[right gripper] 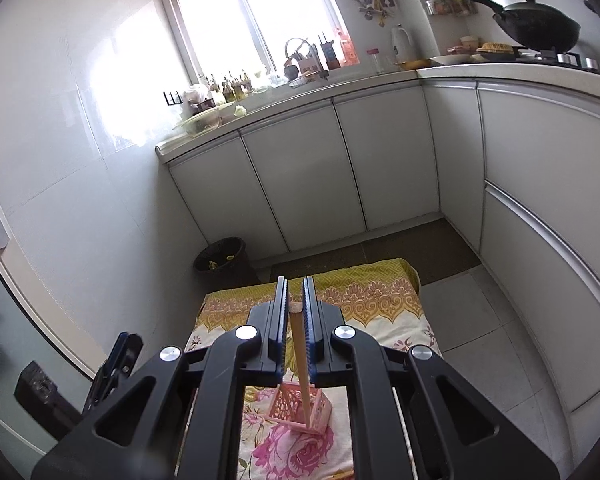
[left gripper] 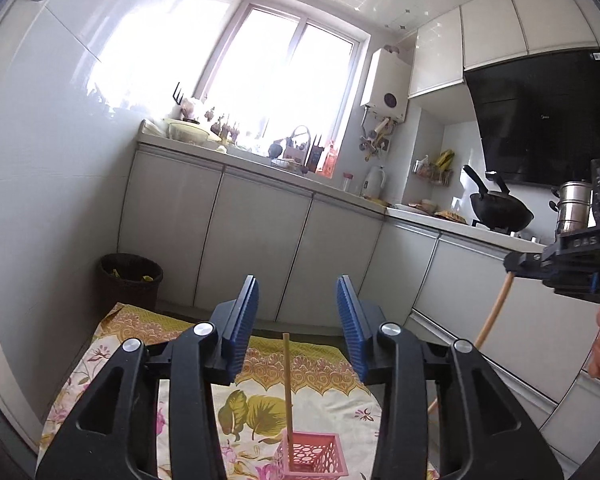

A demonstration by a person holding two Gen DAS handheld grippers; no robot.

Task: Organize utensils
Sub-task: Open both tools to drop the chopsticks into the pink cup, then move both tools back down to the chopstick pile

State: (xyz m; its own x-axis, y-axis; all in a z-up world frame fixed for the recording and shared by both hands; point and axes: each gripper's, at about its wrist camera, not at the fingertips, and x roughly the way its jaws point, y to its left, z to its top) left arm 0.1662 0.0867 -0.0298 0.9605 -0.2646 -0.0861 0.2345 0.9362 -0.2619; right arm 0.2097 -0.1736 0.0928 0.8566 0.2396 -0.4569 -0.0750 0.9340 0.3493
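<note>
The left gripper (left gripper: 298,320) stands spread and empty, above one chopstick (left gripper: 287,392) already upright in the pink basket (left gripper: 324,458); the right gripper (right gripper: 296,320) is pressed together on a second chopstick (right gripper: 302,360), pinched near its top, its lower end hanging over that basket (right gripper: 304,408) but, as far as I can judge, not yet released; so one piece looks stowed and one remains; whether more utensils wait I cannot tell; the basket sits on a floral cloth (right gripper: 380,304) over a low surface; around it, white cabinets (right gripper: 300,176), a bin (right gripper: 222,258), a wok (right gripper: 540,28) and a bright window (right gripper: 236,8).
</note>
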